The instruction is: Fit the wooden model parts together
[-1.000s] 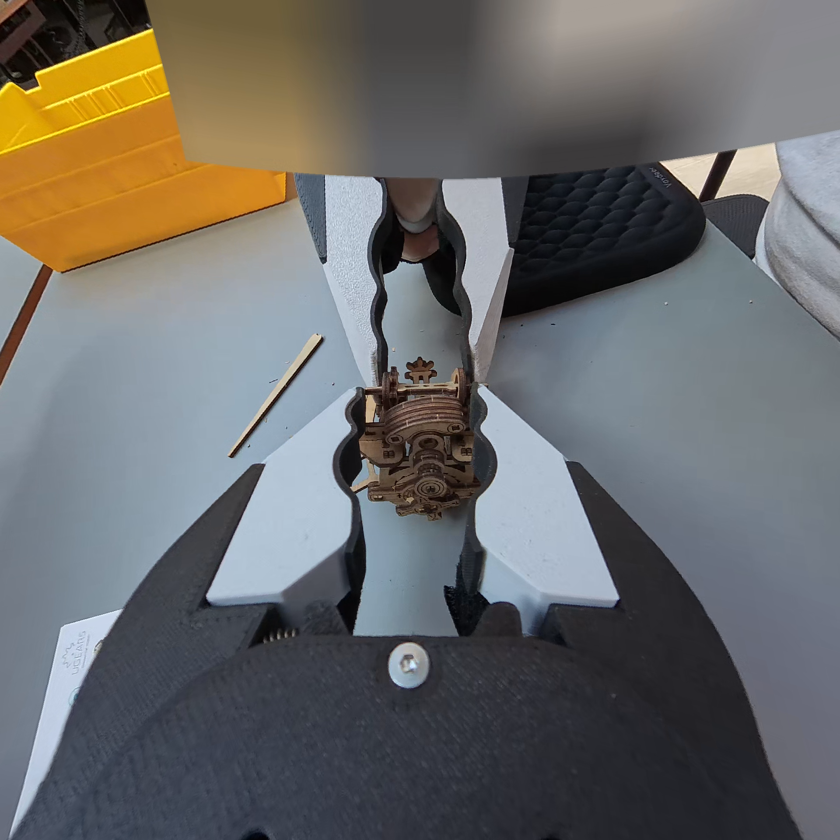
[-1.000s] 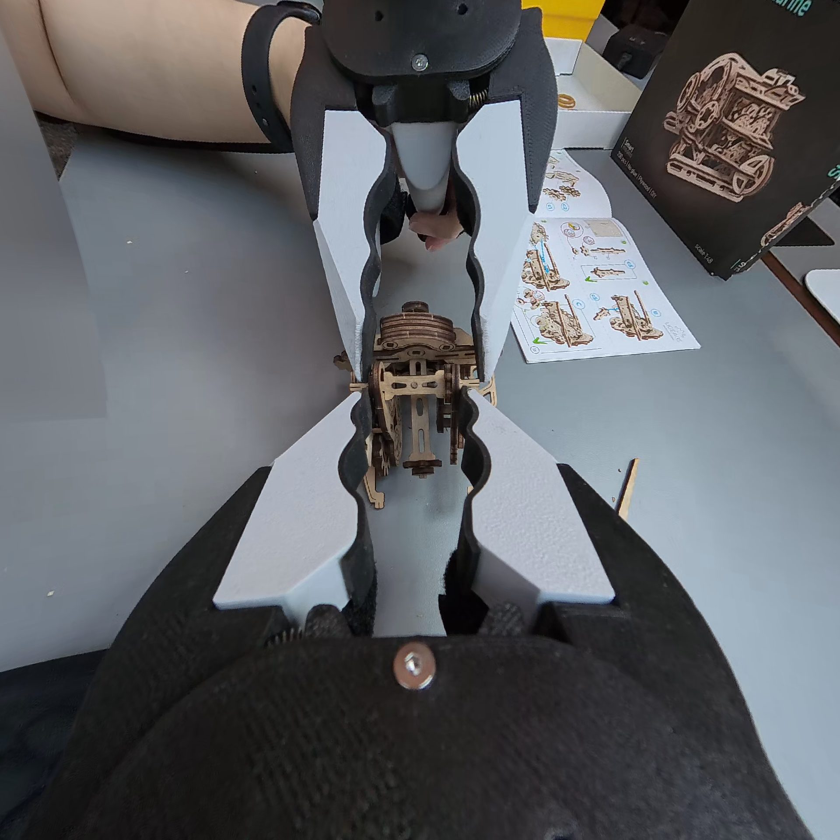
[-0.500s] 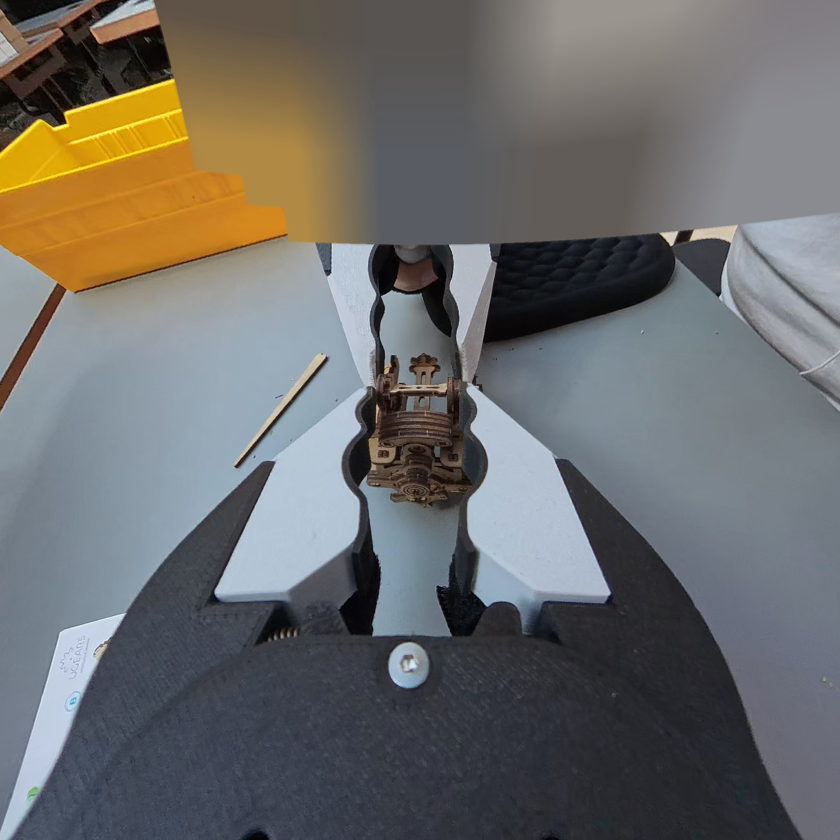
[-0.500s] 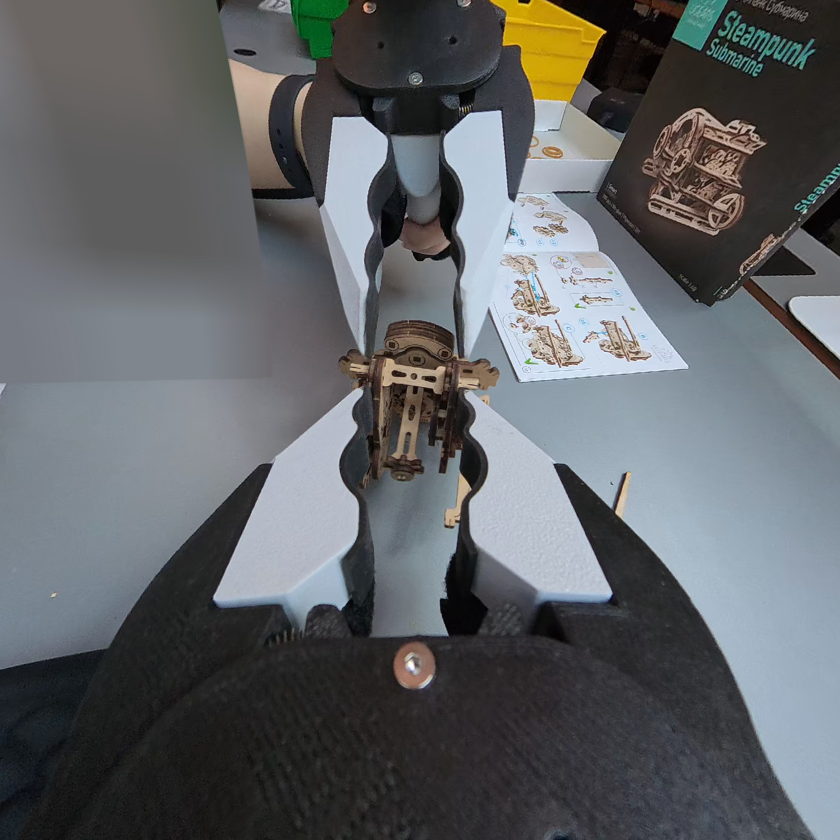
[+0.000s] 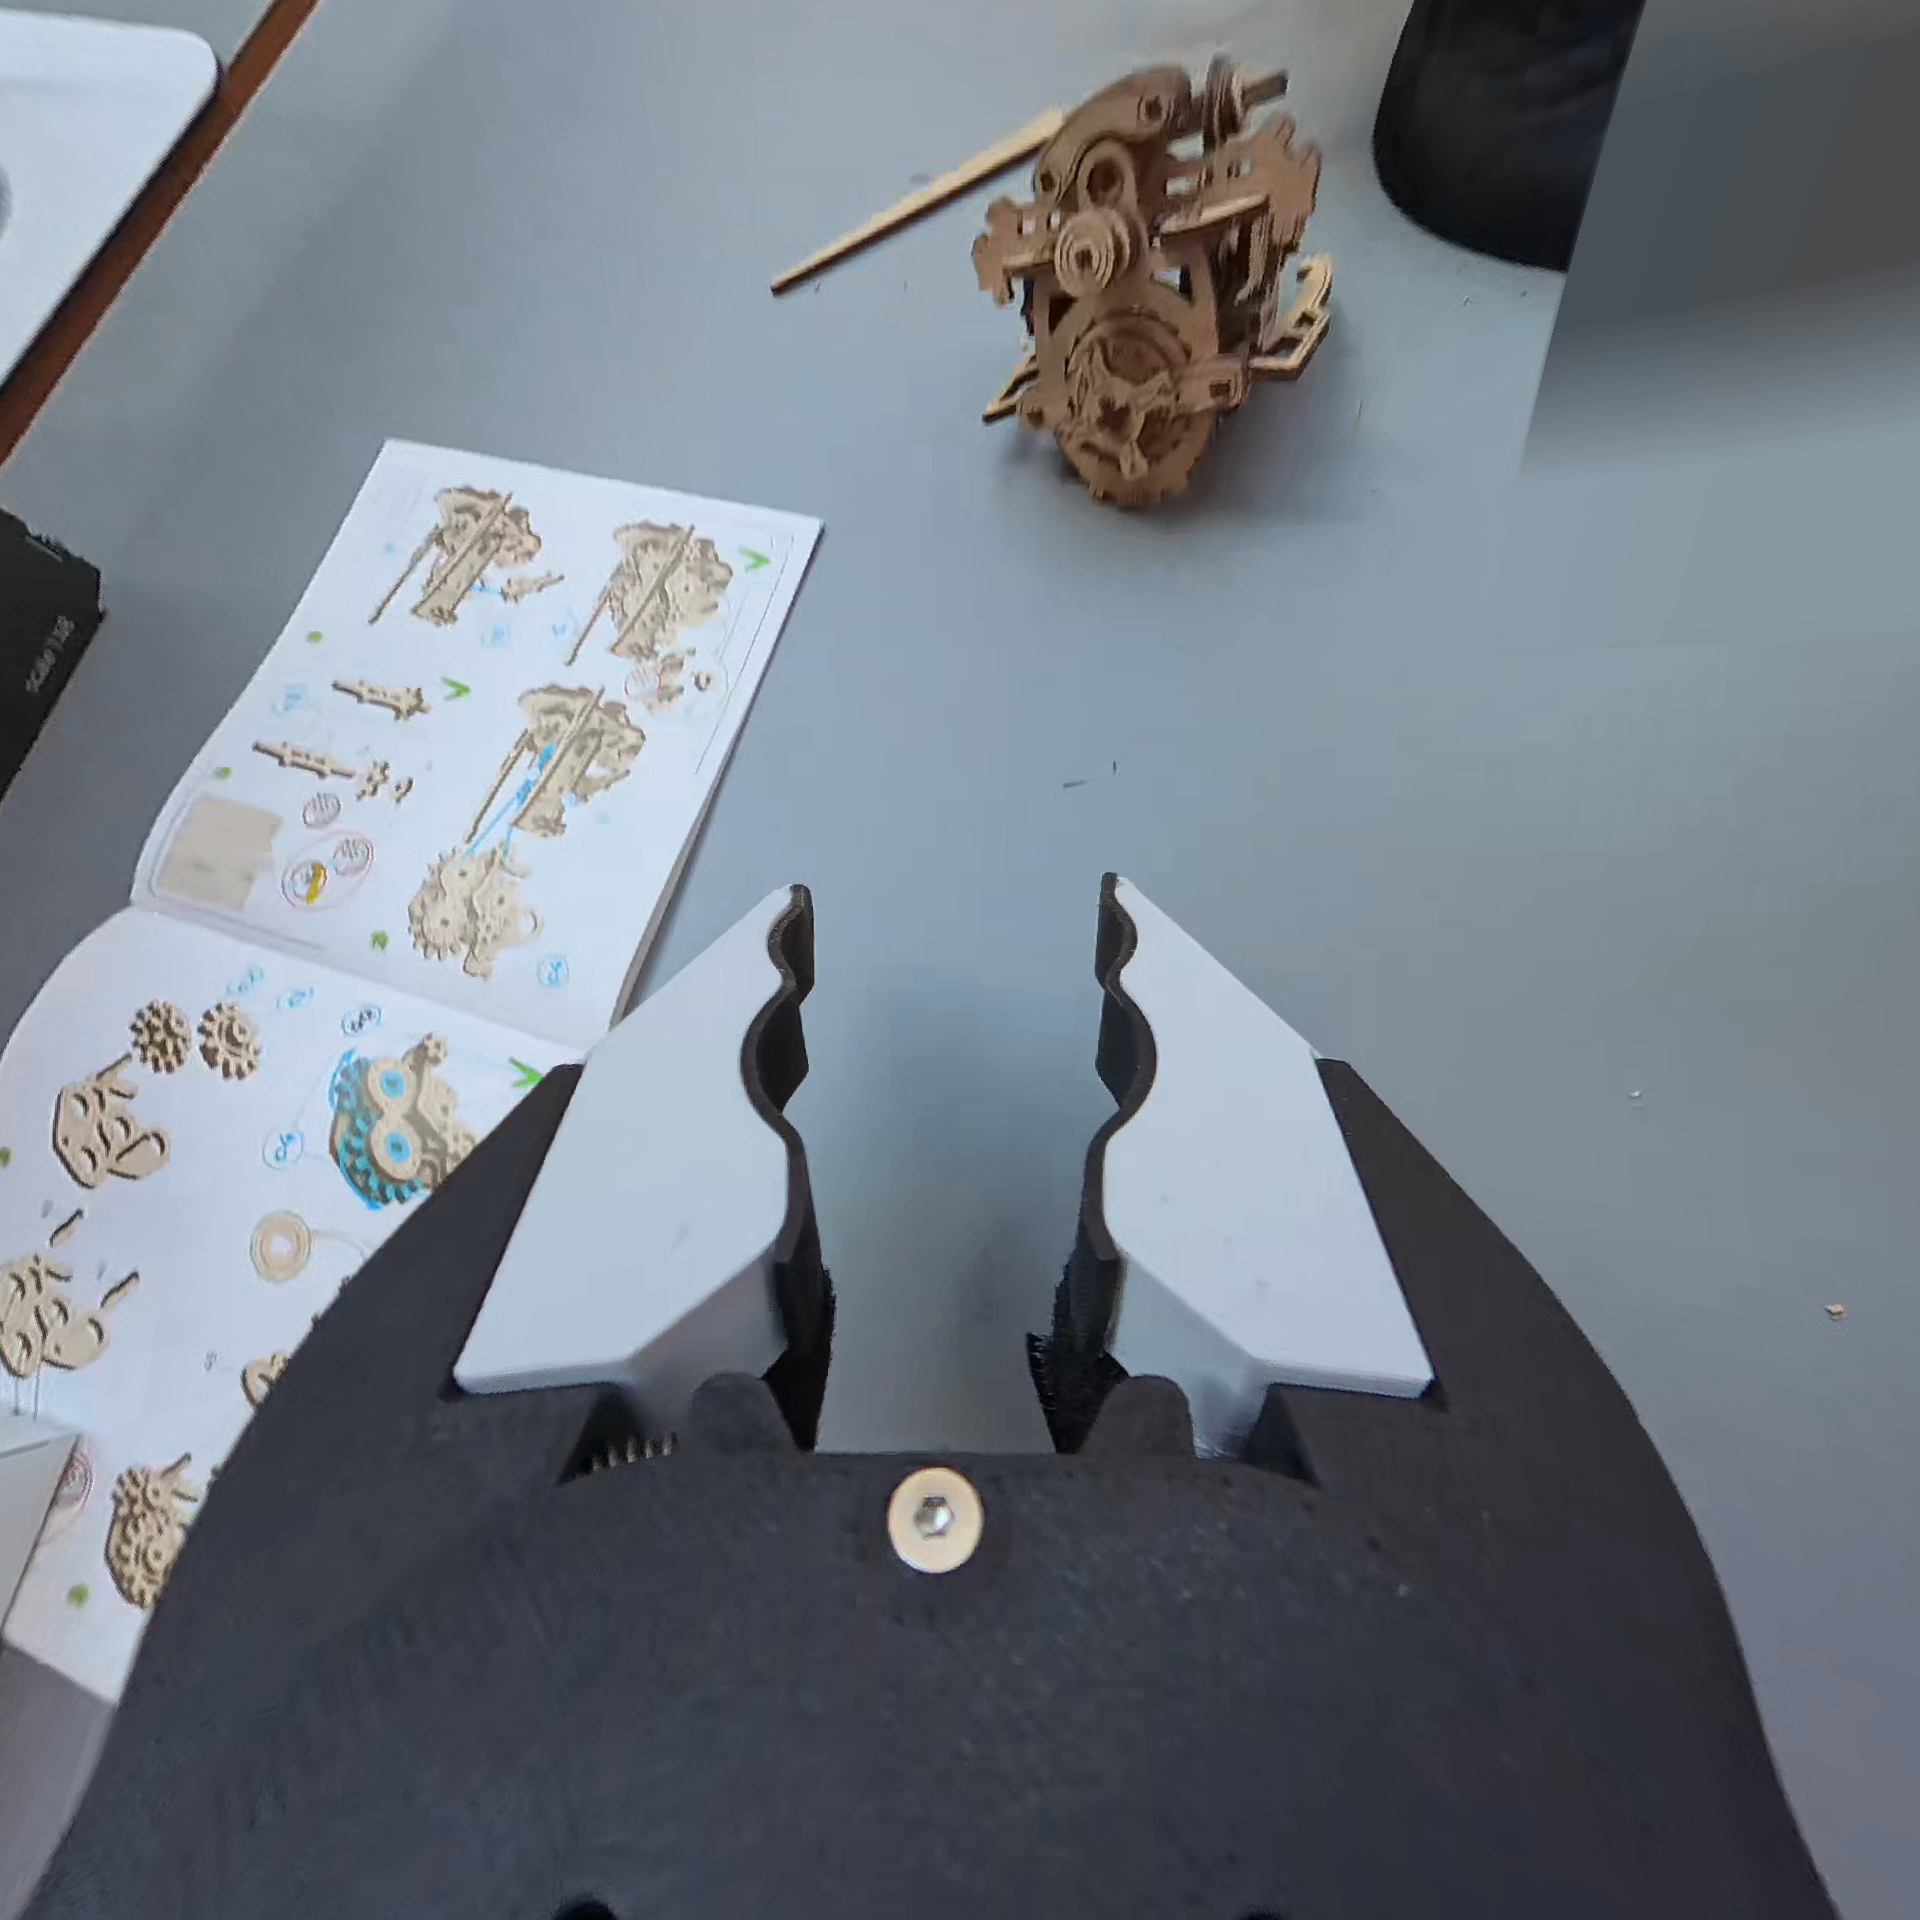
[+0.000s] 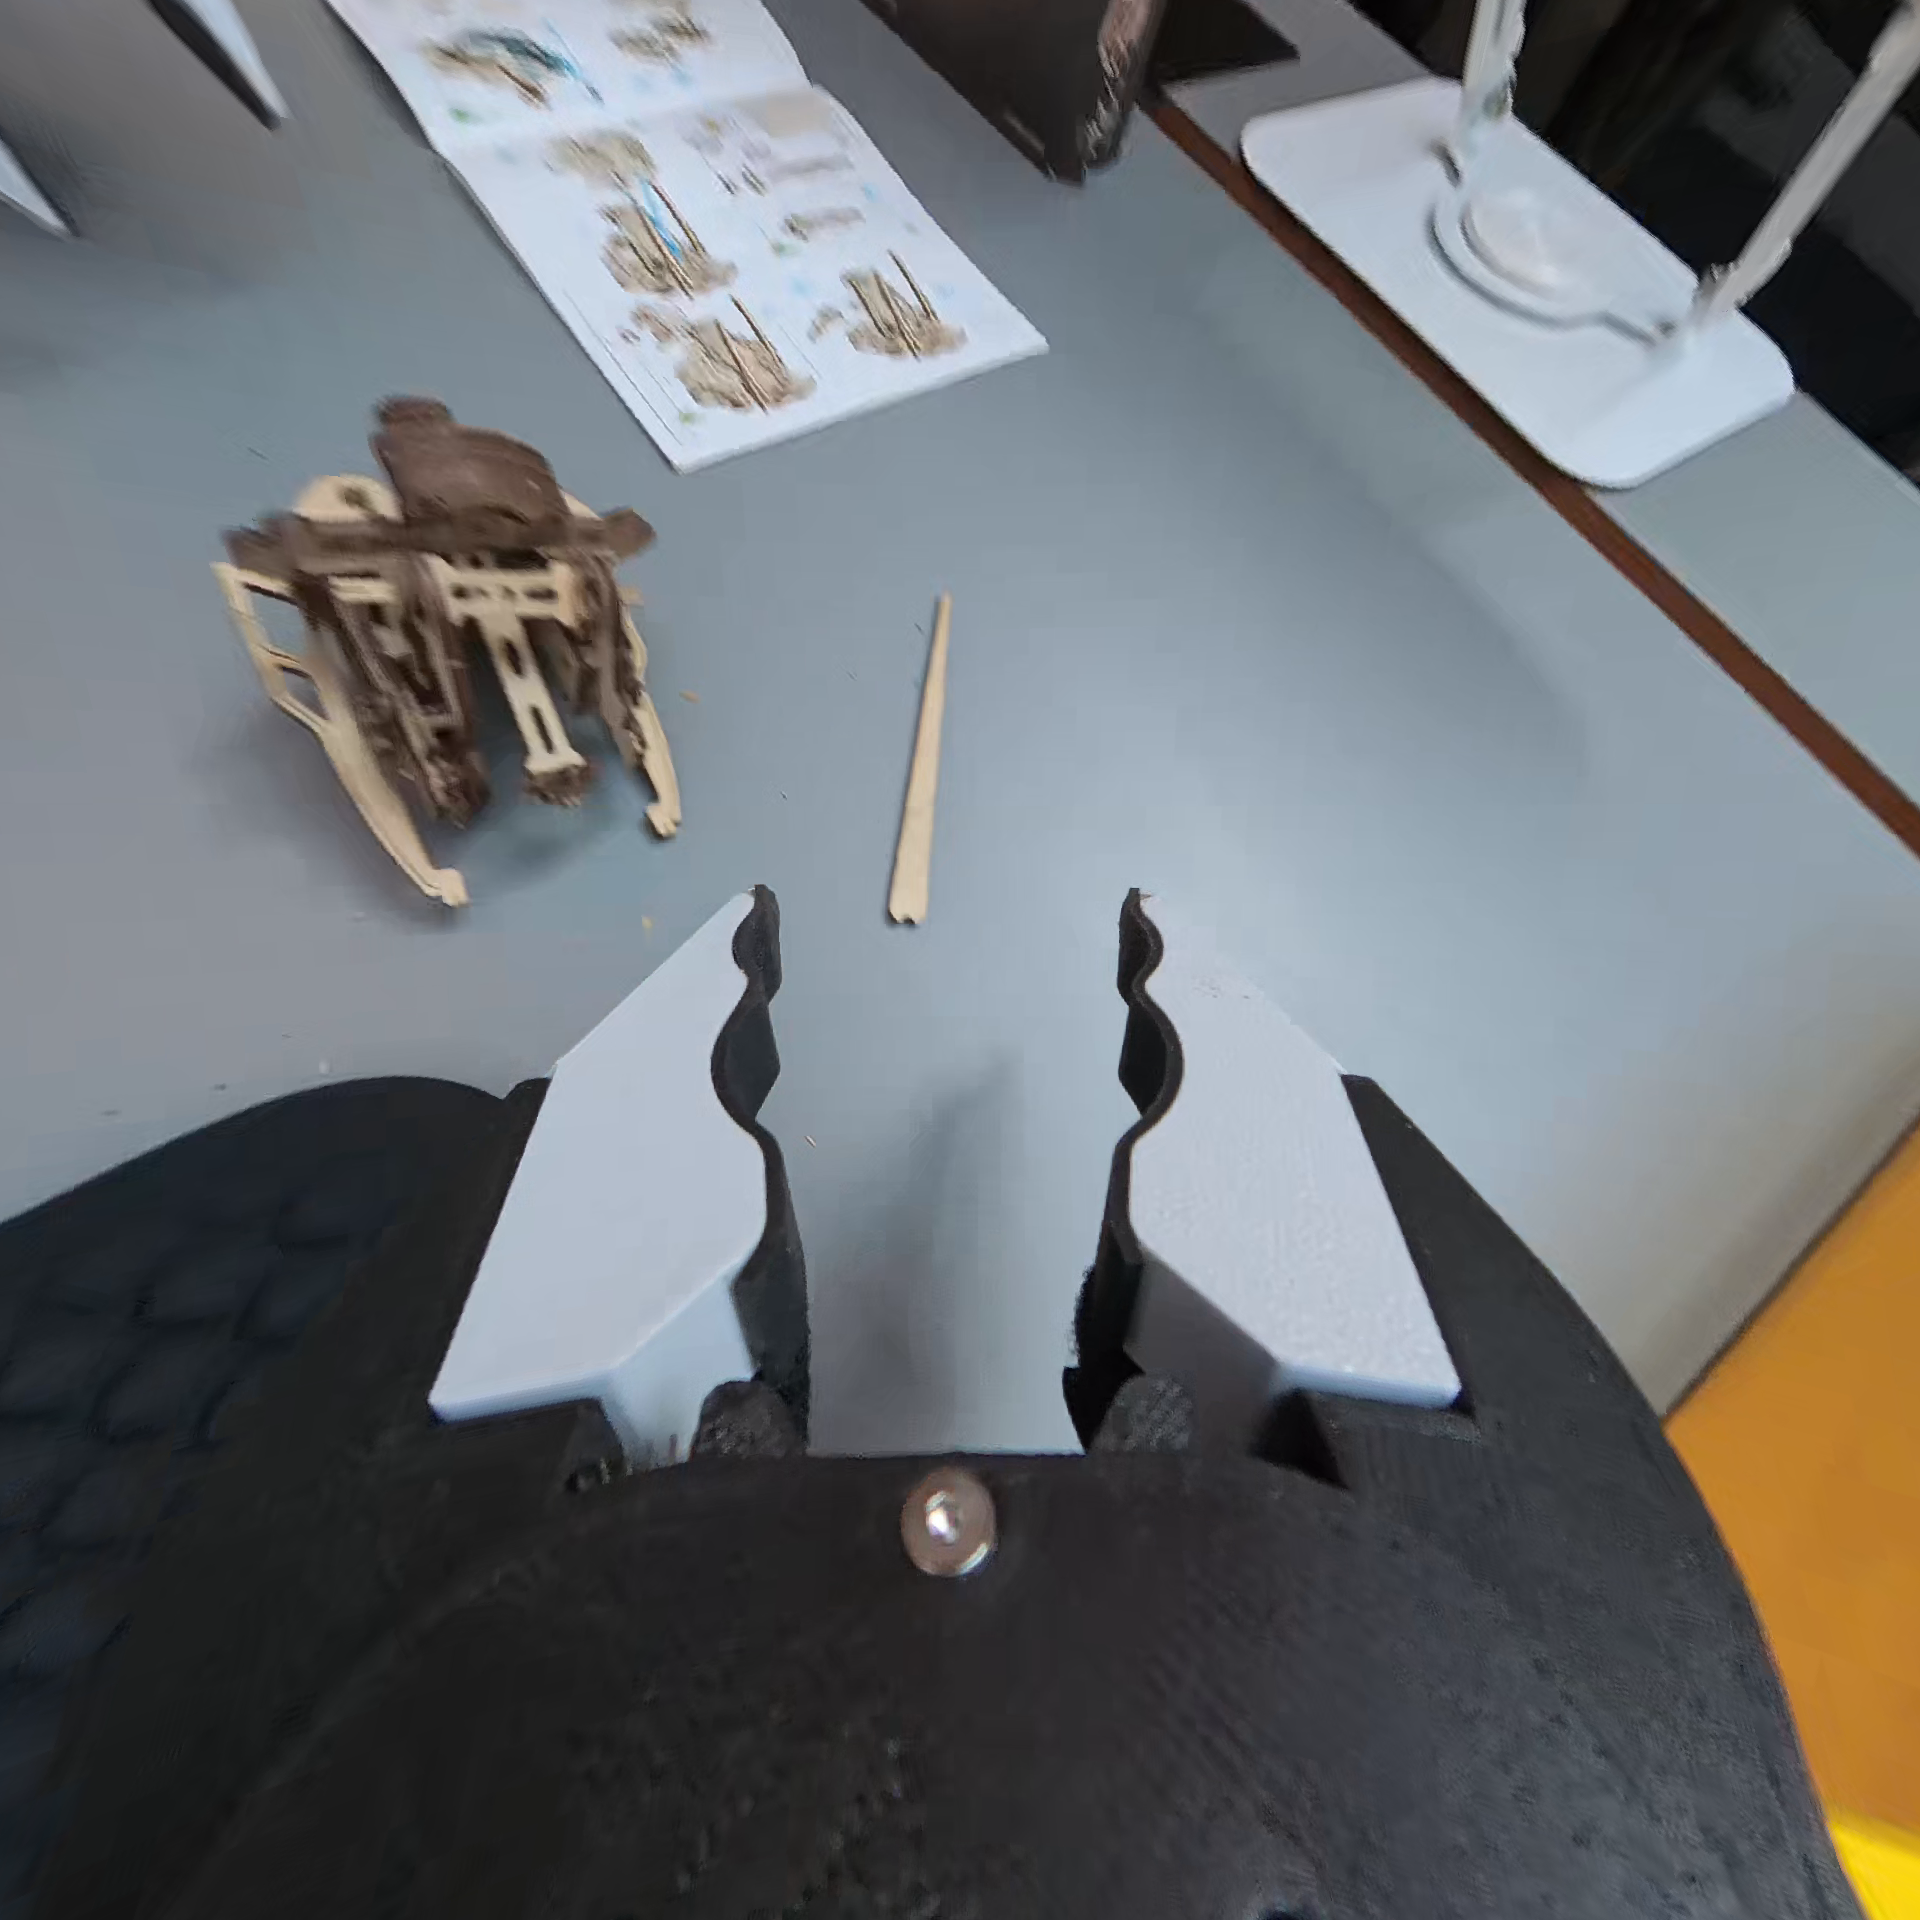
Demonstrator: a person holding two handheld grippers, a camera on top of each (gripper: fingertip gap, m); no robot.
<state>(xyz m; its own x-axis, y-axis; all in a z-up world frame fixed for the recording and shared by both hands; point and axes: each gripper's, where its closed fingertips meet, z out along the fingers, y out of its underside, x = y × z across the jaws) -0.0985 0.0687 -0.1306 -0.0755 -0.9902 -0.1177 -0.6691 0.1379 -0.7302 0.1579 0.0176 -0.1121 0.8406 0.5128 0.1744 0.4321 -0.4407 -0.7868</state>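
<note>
**Both grippers empty, the thin stick waiting to be picked**

The left gripper (image 5: 951,904) is hovering with its fingers (image 5: 675,1164) spread apart and nothing between them; only bare grey surface (image 5: 1351,779) is showing in the gap. The right gripper (image 6: 945,914) is likewise parted and empty, its fingers (image 6: 634,1174) hanging above the surface.

In the right wrist view, the thin wooden stick (image 6: 923,758) is lying flat at twelve o'clock, its near end just beyond the fingertips and running away from the camera. The wooden model (image 6: 447,644) is standing at about ten o'clock, near the stick but apart from it, resting on its curved pale legs. The instruction booklet (image 6: 727,239) is lying open farther off at eleven o'clock. A white stand base (image 6: 1507,260) is sitting at one o'clock on a neighbouring surface.

In the left wrist view the same model (image 5: 1153,281) is sitting at one o'clock, well apart from the fingers, with the stick (image 5: 914,208) at twelve o'clock, reaching close to the model's upper left; contact cannot be told. The booklet (image 5: 468,748) is spreading out at ten o'clock.

The likely step is taking up the stick. Being thin and flat, it probably calls for a low, narrow pinch across its width near the closer end, while the left gripper steadies the model by its solid frame, not its delicate gears.
</note>
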